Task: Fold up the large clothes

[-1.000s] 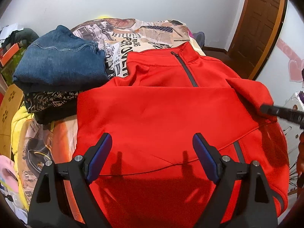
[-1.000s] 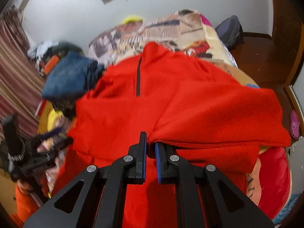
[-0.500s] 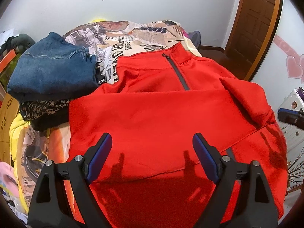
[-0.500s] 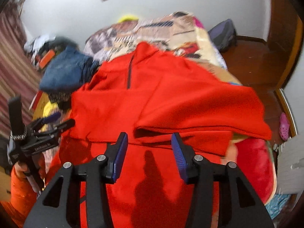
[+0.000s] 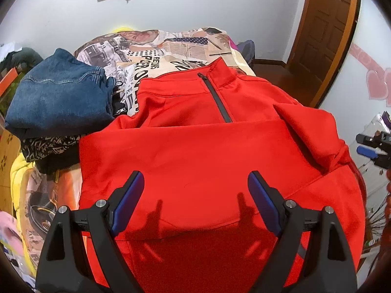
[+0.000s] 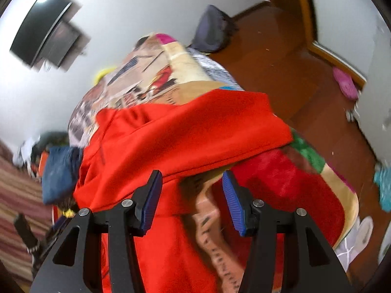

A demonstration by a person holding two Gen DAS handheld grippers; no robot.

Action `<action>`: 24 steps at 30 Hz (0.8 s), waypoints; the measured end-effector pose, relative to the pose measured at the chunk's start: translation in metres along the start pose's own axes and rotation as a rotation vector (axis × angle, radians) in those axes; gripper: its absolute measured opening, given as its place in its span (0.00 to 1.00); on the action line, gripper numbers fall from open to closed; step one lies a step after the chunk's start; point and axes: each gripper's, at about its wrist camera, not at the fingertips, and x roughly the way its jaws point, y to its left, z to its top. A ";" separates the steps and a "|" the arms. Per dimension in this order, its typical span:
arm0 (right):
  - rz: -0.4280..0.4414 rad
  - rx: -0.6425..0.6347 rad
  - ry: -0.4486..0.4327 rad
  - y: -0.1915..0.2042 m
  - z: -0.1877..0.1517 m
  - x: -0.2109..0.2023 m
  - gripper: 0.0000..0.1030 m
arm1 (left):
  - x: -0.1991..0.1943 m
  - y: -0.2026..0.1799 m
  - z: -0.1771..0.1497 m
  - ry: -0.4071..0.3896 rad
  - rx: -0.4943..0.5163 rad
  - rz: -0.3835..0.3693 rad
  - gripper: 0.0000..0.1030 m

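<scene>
A large red zip-neck top (image 5: pixel 200 151) lies front-up on the bed, with one sleeve folded flat across its chest and the other sleeve (image 5: pixel 310 131) folded in from the right. My left gripper (image 5: pixel 195 183) hovers open above the lower chest, nothing between its blue pads. In the right wrist view the same red top (image 6: pixel 185 131) is seen from the bed's side, blurred. My right gripper (image 6: pixel 191 183) is off the cloth with its jaws opening, only bed and air between them. It also shows in the left wrist view as the right gripper (image 5: pixel 366 145).
Folded blue jeans (image 5: pixel 61 95) sit on a patterned dark garment (image 5: pixel 48 146) at the left of the bed. A newspaper-print blanket (image 5: pixel 171 46) covers the bed. A wooden door (image 5: pixel 325 31) and brown floor (image 6: pixel 281 61) lie right; a dark bag (image 6: pixel 212 29) rests by the wall.
My right gripper let go of the red sleeve, opened, rolled and drew back to the bed's right side. The sleeve now lies folded on the top. The left gripper drifted slightly, still open.
</scene>
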 end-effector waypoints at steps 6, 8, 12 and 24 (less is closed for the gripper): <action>0.047 0.198 0.042 -0.033 0.004 0.028 0.46 | 0.004 0.007 0.005 0.009 -0.055 -0.005 0.84; 0.061 0.226 0.048 -0.040 0.004 0.032 0.46 | 0.005 0.010 0.005 0.004 -0.069 0.009 0.84; 0.069 0.238 0.020 -0.046 0.011 0.044 0.46 | 0.007 0.017 0.006 0.003 -0.092 0.042 0.84; 0.019 0.077 -0.049 -0.024 0.030 0.040 0.09 | 0.002 0.036 0.003 -0.004 -0.141 0.054 0.84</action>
